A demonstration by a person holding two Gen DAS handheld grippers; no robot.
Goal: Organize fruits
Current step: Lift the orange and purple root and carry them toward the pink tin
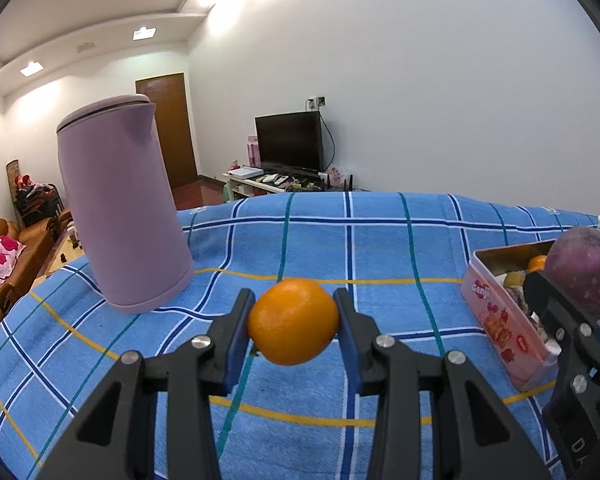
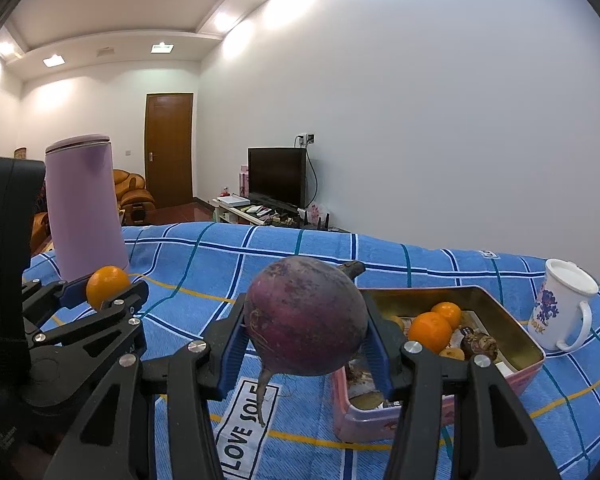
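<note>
Carry step in hand: left gripper (image 1: 294, 322) clamps an orange (image 1: 293, 321) at frame centre, right gripper (image 2: 306, 330) clamps a beetroot (image 2: 306, 322) beside the tin (image 2: 516, 322) at lower right, so next each load needs a sorted placement.

The right gripper (image 2: 306, 326) is clamping a beet (image 2: 306, 316) above the cloth (image 2: 204, 264), beside the tin (image 2: 516, 364); the left gripper (image 2: 108, 294) is pinching an orange (image 2: 106, 280).

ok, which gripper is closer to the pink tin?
Right. The right gripper holds a beet over the near end of the tin. The left gripper holds an orange off to the tin's left, over the cloth.
</note>
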